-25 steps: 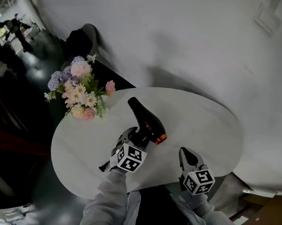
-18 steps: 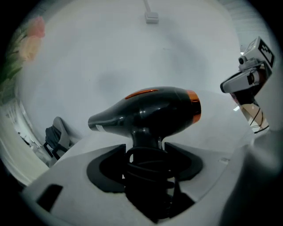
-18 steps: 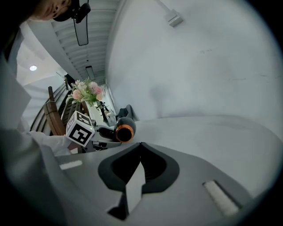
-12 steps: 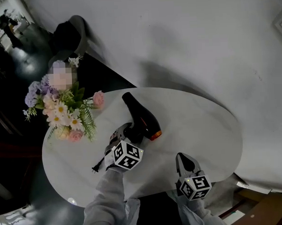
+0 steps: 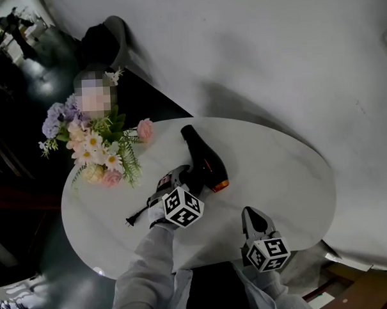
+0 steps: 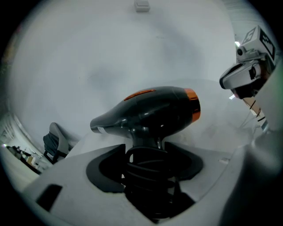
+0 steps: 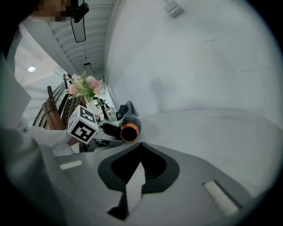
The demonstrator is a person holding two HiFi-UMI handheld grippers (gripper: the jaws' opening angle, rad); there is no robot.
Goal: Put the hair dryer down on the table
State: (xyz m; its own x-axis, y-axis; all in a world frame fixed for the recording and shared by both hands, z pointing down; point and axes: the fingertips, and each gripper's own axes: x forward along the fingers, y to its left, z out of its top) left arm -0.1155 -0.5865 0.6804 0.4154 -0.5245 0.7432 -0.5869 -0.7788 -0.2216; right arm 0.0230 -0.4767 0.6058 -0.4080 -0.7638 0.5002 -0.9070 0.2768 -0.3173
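Note:
A black hair dryer [image 5: 203, 160] with an orange rear ring is over the middle of the white oval table [image 5: 277, 172], nozzle pointing away from me. My left gripper [image 5: 185, 176] is shut on its handle, which has the black cord wound round it [image 6: 148, 170]. The dryer's body [image 6: 150, 112] lies crosswise just beyond the jaws. I cannot tell whether it touches the tabletop. The cord's plug [image 5: 129, 221] trails on the table to the left. My right gripper [image 5: 250, 213] is shut and empty near the table's front edge, and the dryer [image 7: 128, 129] shows to its left.
A bunch of pink, white and purple flowers [image 5: 94, 145] stands at the table's back left edge. A grey chair [image 5: 108, 42] is beyond it against the white wall. Dark floor surrounds the table on the left.
The head view has swung about. My left gripper keeps its hold on the dryer over the table's middle, and the right gripper stays near the front edge.

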